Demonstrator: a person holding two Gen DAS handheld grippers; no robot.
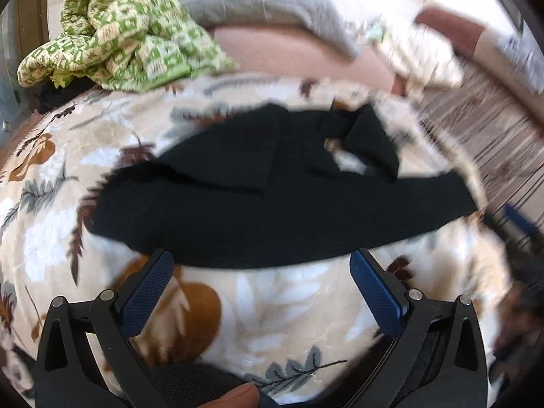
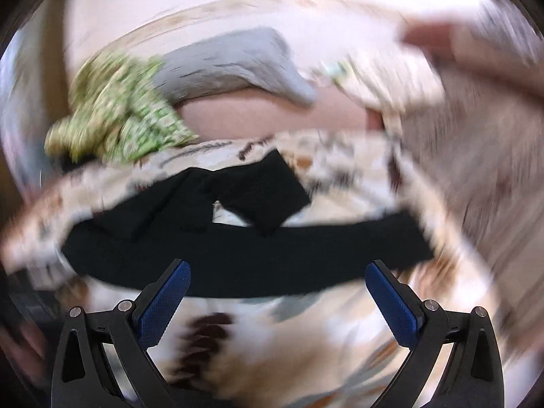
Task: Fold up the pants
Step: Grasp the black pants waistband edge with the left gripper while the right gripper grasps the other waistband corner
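Black pants [image 1: 272,210] ahead of spread jaws, apparently untouched, blurred

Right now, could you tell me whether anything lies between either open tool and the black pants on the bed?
Nothing visible does. Only bare leaf-print blanket separates the left tool and right tool from the black fabric pants. The crumpled green patterned cloth lies beyond them.
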